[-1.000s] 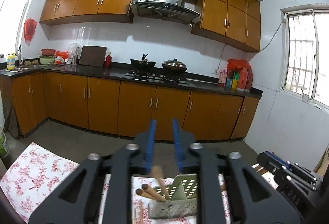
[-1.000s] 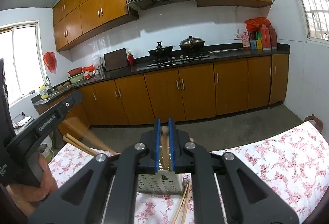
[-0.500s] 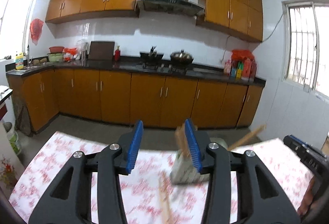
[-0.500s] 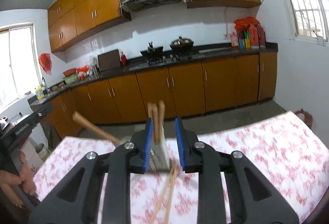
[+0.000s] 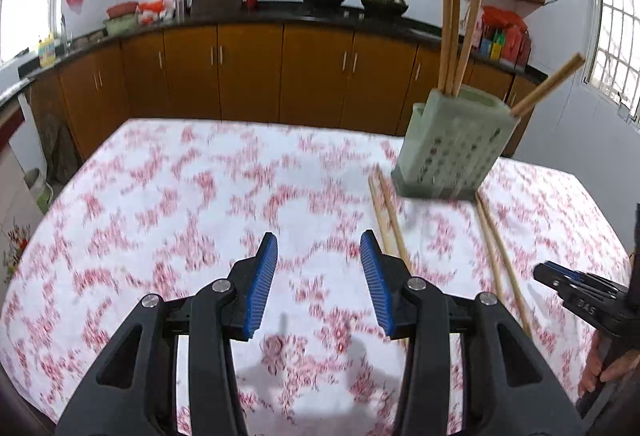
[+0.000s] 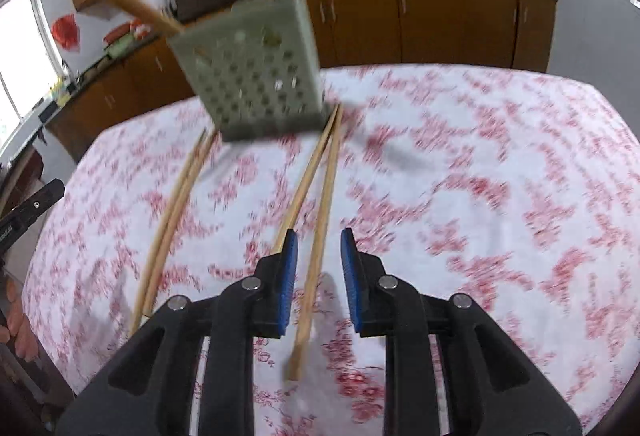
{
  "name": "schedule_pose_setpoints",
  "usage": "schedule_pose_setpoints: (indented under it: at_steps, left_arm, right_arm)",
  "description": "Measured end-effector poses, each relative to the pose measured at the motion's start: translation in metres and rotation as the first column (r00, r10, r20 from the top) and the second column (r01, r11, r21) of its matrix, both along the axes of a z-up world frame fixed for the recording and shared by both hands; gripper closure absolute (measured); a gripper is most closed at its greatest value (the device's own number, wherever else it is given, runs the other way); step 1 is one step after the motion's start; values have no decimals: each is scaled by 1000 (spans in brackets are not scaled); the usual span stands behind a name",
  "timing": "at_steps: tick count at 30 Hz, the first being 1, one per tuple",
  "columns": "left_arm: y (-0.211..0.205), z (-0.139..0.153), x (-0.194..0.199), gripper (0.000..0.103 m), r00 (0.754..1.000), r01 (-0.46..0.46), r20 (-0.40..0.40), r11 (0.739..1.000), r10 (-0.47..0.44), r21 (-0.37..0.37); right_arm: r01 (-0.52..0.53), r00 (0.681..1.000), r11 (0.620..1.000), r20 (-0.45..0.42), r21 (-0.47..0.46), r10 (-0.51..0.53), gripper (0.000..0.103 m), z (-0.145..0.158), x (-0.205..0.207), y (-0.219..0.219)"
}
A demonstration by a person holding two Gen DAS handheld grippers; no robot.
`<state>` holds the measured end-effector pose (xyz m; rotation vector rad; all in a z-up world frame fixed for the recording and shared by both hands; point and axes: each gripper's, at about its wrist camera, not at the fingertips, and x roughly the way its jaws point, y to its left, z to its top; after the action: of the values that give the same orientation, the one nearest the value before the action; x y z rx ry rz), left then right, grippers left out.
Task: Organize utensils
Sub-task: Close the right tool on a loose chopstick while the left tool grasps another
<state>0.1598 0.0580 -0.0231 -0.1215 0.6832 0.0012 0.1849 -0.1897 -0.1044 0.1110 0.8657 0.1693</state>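
Note:
A pale green perforated holder (image 5: 452, 147) (image 6: 256, 75) stands on the flowered tablecloth (image 5: 160, 195). Three chopsticks (image 5: 452, 35) stand upright in it, and one more (image 5: 548, 83) leans out sideways. Two loose pairs lie on the cloth in front of it: one pair (image 5: 386, 220) (image 6: 176, 203) and another (image 5: 496, 256) (image 6: 316, 175). My left gripper (image 5: 318, 248) is open over bare cloth, just left of the nearer pair. My right gripper (image 6: 318, 236) is open low above the table. One chopstick of the second pair runs between its fingers untouched.
Brown kitchen cabinets and a dark counter (image 5: 280, 19) with pots run along the far wall, beyond the table's far edge. The right gripper (image 5: 580, 296) and a hand (image 5: 604, 368) show at the right of the left wrist view. The left gripper (image 6: 28, 207) shows at the left of the right wrist view.
Both grippers have sunk and tipped down toward the table. The right jaws, shut on a chopstick above the holder before, have opened; the left jaws have widened. The holder now looks farther off.

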Motion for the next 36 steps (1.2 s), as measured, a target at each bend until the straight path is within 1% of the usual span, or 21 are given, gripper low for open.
schedule_pose_setpoints:
  at_steps: [5, 7, 9, 10, 15, 18, 20, 22, 24, 27, 29, 32, 35, 36]
  left_arm:
    - [0, -13, -4, 59, 999, 16, -29, 1000, -16, -11]
    - [-1, -16, -4, 59, 999, 22, -38, 1000, -22, -17]
    - [-4, -20, -3, 59, 998, 28, -48, 999, -29, -23]
    - [-6, -22, -2, 59, 998, 33, -54, 999, -34, -28]
    - [-12, -32, 3, 59, 994, 58, -88, 997, -63, -56]
    - [-17, -39, 6, 64, 990, 82, -111, 994, -90, -74]
    - [-24, -44, 9, 68, 984, 107, -131, 991, -117, -82]
    - [-33, -50, 11, 74, 978, 132, -150, 987, -144, -86]
    - [-42, -56, 14, 78, 972, 152, -168, 984, -166, -91]
    - [-53, -63, 19, 82, 965, 164, -190, 982, -180, -98]
    - [-56, -65, 22, 83, 962, 165, -201, 981, -182, -99]
    - [-63, -70, 24, 87, 959, 165, -218, 983, -178, -78]
    - [-68, -70, 24, 89, 961, 166, -215, 985, -171, -42]
    - [-69, -70, 24, 92, 962, 165, -214, 986, -168, -33]
  right_arm:
    - [-6, 999, 999, -38, -39, 4, 81, -13, 11, 7]
    - [-2, 999, 998, -53, -56, -1, 84, -18, 14, 8]
    - [9, 999, 997, -37, -80, -12, 94, -19, 13, 9]
    - [12, 999, 997, -34, -79, -14, 94, -19, 14, 7]
    - [90, 995, 994, -32, -66, -92, 95, -19, 20, -17]
    - [175, 984, 983, -34, -51, -176, 95, -18, 23, -43]
    - [209, 977, 978, -42, -26, -209, 95, -18, 24, -57]
    - [210, 976, 977, -43, -20, -211, 95, -18, 26, -60]
    - [201, 979, 978, -31, -50, -203, 95, -18, 25, -57]
    - [191, 981, 977, -11, -94, -192, 95, -20, 25, -51]
    - [186, 982, 978, -10, -92, -188, 95, -20, 25, -51]
    - [183, 983, 979, -10, -88, -185, 95, -20, 25, -51]
    - [183, 983, 979, -8, -94, -185, 95, -20, 26, -50]
    - [184, 983, 978, -8, -96, -185, 95, -20, 25, -50]
